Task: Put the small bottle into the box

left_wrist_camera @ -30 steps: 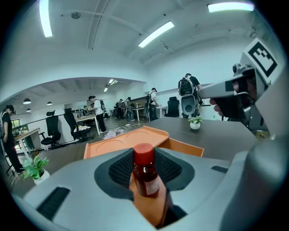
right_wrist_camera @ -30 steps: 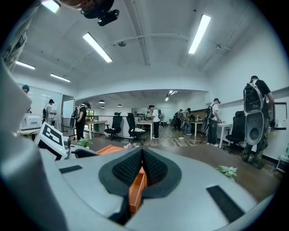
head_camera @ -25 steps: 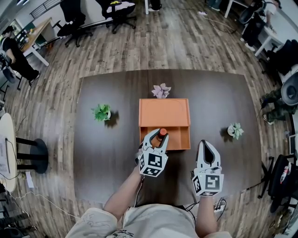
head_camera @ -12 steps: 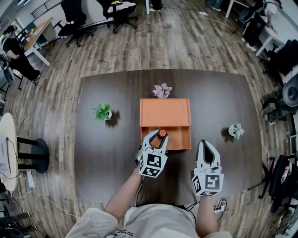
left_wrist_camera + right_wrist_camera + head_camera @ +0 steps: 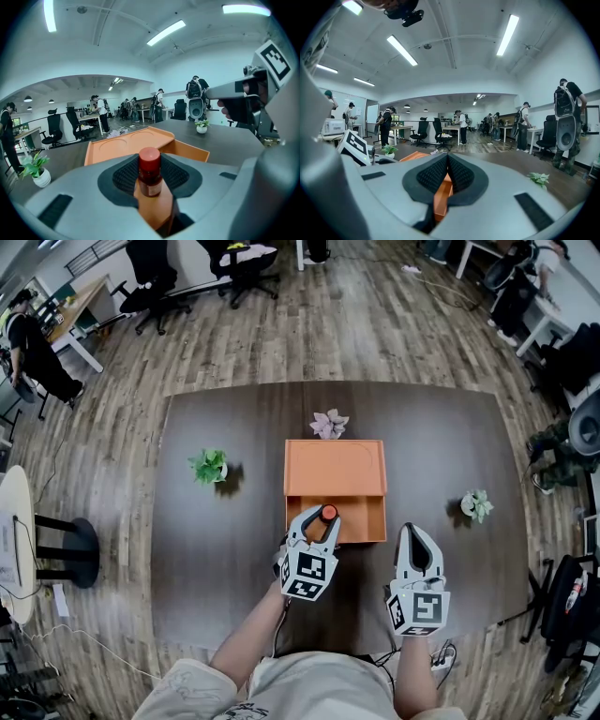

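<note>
Left gripper (image 5: 317, 521) fingers (image 5: 123, 177) clamped on small bottle (image 5: 150, 174), cap up, long axis upright. Bottle hangs over near open compartment of box (image 5: 335, 468); lowering looks next. Right gripper (image 5: 447, 174) fingers together, empty, above tabletop (image 5: 216, 549) beside box.

Table (image 5: 216, 549): dark wood grain, matt. Floor (image 5: 375, 324): wood planks, slight sheen. Box (image 5: 335, 468): orange, smooth, matt, plastic look. Small bottle (image 5: 151, 187): glossy; cap (image 5: 149, 159) red, smooth. Left gripper (image 5: 150, 165): grey matt plastic; pads (image 5: 123, 176) black, ribbed.
</note>
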Action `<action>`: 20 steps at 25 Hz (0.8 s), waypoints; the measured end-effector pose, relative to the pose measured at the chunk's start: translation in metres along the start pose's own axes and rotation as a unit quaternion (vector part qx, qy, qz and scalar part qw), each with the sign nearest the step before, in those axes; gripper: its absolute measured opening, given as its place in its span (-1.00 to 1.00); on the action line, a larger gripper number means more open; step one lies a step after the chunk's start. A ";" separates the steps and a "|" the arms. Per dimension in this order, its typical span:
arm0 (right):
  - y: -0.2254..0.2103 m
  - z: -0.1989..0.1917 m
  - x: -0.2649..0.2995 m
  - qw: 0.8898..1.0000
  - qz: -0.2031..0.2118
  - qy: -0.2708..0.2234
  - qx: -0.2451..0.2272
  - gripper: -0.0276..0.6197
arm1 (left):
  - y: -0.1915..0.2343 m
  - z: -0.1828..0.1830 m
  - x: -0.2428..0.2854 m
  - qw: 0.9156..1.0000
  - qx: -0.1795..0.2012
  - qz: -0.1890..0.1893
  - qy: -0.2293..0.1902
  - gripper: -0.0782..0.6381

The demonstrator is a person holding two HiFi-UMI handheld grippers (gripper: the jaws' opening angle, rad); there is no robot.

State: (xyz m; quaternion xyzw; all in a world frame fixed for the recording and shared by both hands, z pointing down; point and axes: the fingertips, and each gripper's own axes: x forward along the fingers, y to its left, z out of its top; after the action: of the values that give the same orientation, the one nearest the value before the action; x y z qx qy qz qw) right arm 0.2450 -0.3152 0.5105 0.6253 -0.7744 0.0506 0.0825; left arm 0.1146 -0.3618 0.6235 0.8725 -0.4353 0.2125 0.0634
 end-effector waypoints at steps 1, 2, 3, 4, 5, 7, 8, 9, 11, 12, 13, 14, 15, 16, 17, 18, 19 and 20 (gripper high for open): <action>0.000 0.000 0.000 1.000 0.000 0.000 0.000 -0.91 | 0.000 0.000 0.000 1.000 0.001 0.000 -0.001 -0.38; 0.000 0.000 -0.001 1.000 0.000 -0.001 0.000 -0.91 | 0.000 0.000 0.000 1.000 0.001 0.001 -0.001 -0.38; 0.000 0.000 -0.001 1.000 0.000 -0.001 0.001 -0.91 | -0.001 0.000 0.000 1.000 0.001 0.001 -0.001 -0.38; 0.000 0.000 -0.001 1.000 -0.001 -0.001 0.001 -0.91 | -0.001 0.000 0.000 1.000 0.001 0.002 -0.002 -0.38; 0.000 0.000 -0.002 1.000 -0.001 -0.002 0.000 -0.91 | -0.001 0.000 0.000 1.000 0.000 0.002 -0.002 -0.38; -0.001 0.001 -0.002 1.000 -0.002 -0.003 0.000 -0.91 | 0.000 0.000 -0.001 1.000 -0.003 0.005 -0.002 -0.38; -0.001 0.001 -0.002 1.000 -0.002 -0.003 0.000 -0.91 | 0.001 0.000 -0.001 1.000 -0.006 0.006 -0.003 -0.37; -0.002 0.001 -0.003 1.000 -0.003 -0.003 0.001 -0.91 | 0.001 0.000 -0.001 1.000 -0.008 0.006 -0.005 -0.35; -0.003 0.002 -0.003 1.000 -0.004 -0.004 0.001 -0.91 | 0.002 0.003 -0.002 1.000 -0.010 0.007 -0.010 -0.30; -0.003 0.002 -0.004 1.000 -0.005 -0.004 0.001 -0.91 | 0.002 0.005 -0.003 1.000 -0.009 0.007 -0.013 -0.28; -0.003 0.003 -0.004 1.000 -0.005 -0.005 0.001 -0.91 | 0.003 0.007 -0.004 1.000 -0.007 0.007 -0.016 -0.26; -0.003 0.003 -0.005 1.000 -0.005 -0.005 0.001 -0.91 | 0.003 0.009 -0.005 1.000 -0.005 0.007 -0.019 -0.24; -0.003 0.004 -0.005 1.000 -0.005 -0.006 0.001 -0.91 | 0.003 0.010 -0.006 1.000 -0.003 0.008 -0.022 -0.23; -0.002 0.004 -0.005 1.000 -0.005 -0.006 0.001 -0.91 | 0.003 0.012 -0.007 1.000 -0.002 0.009 -0.024 -0.22; -0.002 0.005 -0.006 1.000 -0.004 -0.008 0.000 -0.91 | 0.004 0.013 -0.008 1.000 0.000 0.011 -0.026 -0.22; -0.002 0.006 -0.006 1.000 -0.004 -0.009 0.000 -0.91 | 0.004 0.015 -0.010 1.000 0.001 0.012 -0.028 -0.22; -0.001 0.007 -0.007 1.000 -0.003 -0.011 0.000 -0.91 | 0.005 0.016 -0.011 0.999 0.002 0.014 -0.029 -0.22; -0.001 0.009 -0.007 1.000 -0.002 -0.013 0.000 -0.91 | 0.005 0.017 -0.013 0.999 0.004 0.016 -0.030 -0.22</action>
State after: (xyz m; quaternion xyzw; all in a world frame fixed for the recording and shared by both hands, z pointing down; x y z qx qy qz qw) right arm 0.2467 -0.3098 0.5003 0.6276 -0.7739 0.0426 0.0726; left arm 0.1086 -0.3603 0.6022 0.8716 -0.4502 0.1891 0.0439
